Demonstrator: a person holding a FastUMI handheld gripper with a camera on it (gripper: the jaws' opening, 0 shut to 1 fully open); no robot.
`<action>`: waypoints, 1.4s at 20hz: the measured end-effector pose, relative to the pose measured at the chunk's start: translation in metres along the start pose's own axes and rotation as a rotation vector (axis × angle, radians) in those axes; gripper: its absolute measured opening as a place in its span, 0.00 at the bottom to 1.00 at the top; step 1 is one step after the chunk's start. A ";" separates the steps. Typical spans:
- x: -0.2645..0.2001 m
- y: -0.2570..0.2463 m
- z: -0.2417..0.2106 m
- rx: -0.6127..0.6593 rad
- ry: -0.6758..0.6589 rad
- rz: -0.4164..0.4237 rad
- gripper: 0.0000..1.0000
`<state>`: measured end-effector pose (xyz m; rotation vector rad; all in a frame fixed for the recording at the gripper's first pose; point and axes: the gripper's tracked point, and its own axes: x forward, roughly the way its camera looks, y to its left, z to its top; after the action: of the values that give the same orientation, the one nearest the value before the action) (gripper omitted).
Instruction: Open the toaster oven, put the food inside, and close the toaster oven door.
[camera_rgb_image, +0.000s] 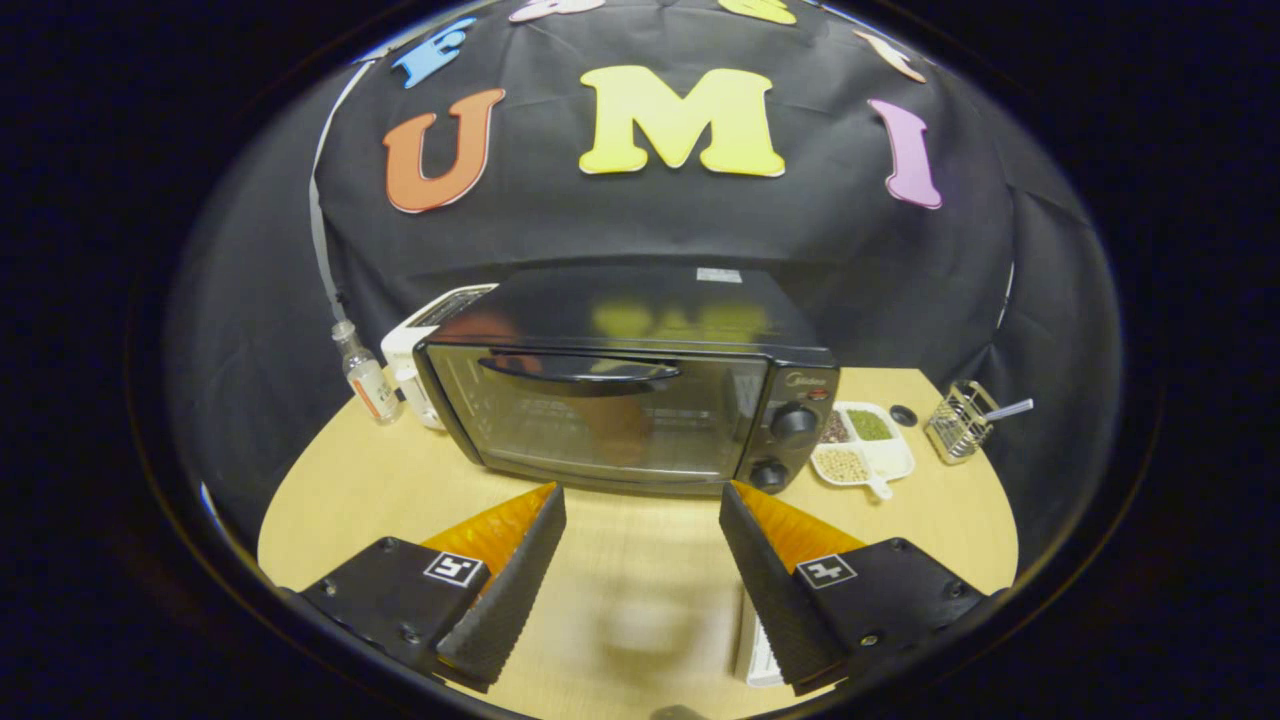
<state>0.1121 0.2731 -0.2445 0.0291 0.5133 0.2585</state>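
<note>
The two-finger gripper (640, 500) is held above the pale wooden table (380, 490), its black ribbed jaws spread wide with nothing between them. Just beyond the fingertips the black toaster oven (640, 400) is seen, its glass door shut and its handle (580, 370) untouched. A white divided dish of beans (862, 445) is set just beside the oven's knob side.
</note>
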 end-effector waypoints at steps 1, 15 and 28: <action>-0.010 -0.007 0.004 -0.001 -0.012 -0.008 0.99; -0.244 -0.169 0.132 0.093 -0.407 -0.146 0.98; -0.304 -0.225 0.134 0.070 -0.533 -0.085 1.00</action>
<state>-0.0245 -0.0162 -0.0017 0.1403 -0.0069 0.1406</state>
